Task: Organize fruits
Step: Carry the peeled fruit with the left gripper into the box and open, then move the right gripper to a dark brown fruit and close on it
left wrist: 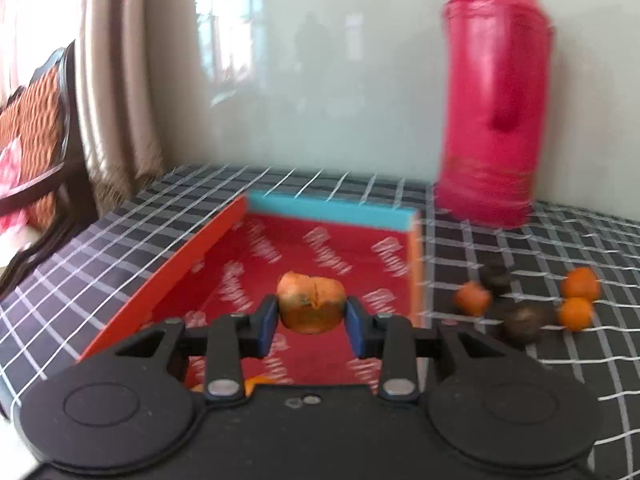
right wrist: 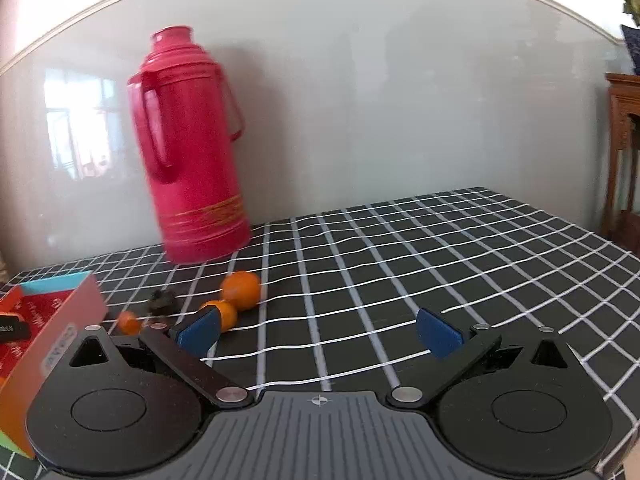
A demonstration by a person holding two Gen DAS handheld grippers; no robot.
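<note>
While the left gripper [left wrist: 311,322] is hanging over the red box [left wrist: 224,248], its jaws are pinching an orange fruit [left wrist: 311,303] between the blue pads, closed down to the fruit's width. Below and just behind those jaws, a sliver of orange is showing on the box floor, probably a fruit already dropped in, though it is too hidden to be sure. Off to the right of the jaws, out on the checked desk [left wrist: 560,368], five pieces are waiting: three small oranges, the nearest [left wrist: 472,298], and two dark round fruits, one [left wrist: 520,322] close by. A red thermos [left wrist: 496,100] is standing beyond them. The right gripper [right wrist: 320,332] is holding its jaws wide apart with nothing between them, an orange [right wrist: 241,290] lying just ahead and left of its left pad. Judging by this, the sorting is barely under way.
</note>
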